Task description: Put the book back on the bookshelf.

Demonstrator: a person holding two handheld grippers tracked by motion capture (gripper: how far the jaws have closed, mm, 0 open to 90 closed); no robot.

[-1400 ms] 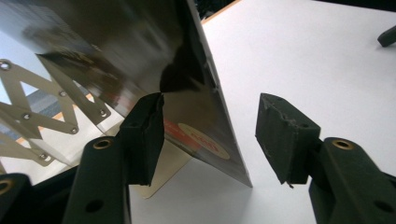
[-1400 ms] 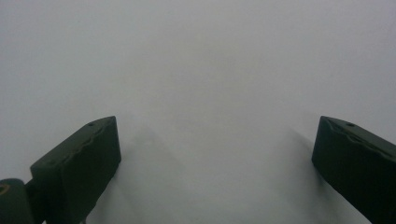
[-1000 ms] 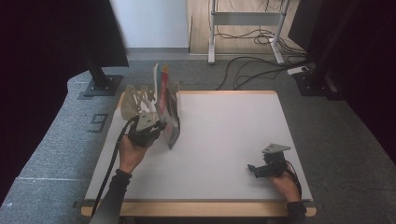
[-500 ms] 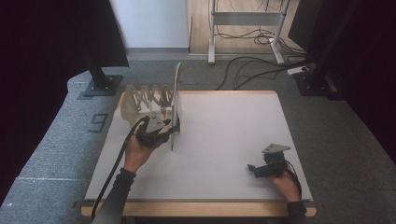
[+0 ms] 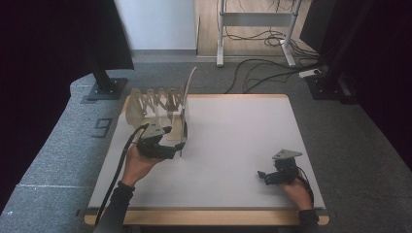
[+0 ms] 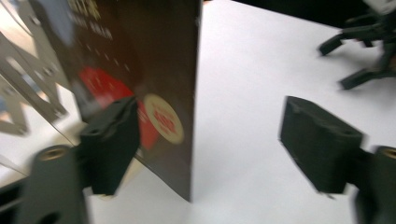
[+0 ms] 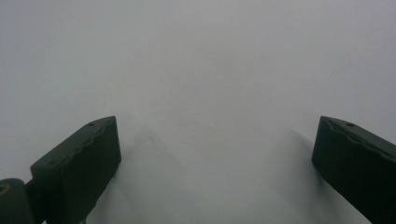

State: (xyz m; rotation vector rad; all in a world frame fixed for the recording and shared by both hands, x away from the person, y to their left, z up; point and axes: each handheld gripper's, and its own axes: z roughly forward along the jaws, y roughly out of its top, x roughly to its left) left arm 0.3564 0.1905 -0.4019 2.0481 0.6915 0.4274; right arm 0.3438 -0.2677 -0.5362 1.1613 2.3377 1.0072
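A tan wooden folding rack (image 5: 150,102) stands at the table's far left. A thin flat sleeve (image 5: 187,94) stands on edge at the rack's right end. Seen from the left gripper view, the sleeve (image 6: 154,60) is dark with a red patch and a round cream label, and the rack's slats (image 6: 28,79) lie to its left. My left gripper (image 5: 176,141) is at the sleeve's lower end. It (image 6: 208,114) is open, the jaws wide on either side of the sleeve's edge, the left jaw close to its face. My right gripper (image 5: 265,177) rests open at the front right over bare white table (image 7: 217,126).
The white table top (image 5: 243,126) has a wooden front edge. The right gripper (image 6: 369,51) shows far off in the left gripper view. Grey carpet, a dark stand base (image 5: 104,87) and cables (image 5: 262,68) lie beyond the table.
The sleeve went from tilted, showing its red face, to upright on edge at the rack's right end. My left gripper drew back toward the front. The right gripper stayed put.
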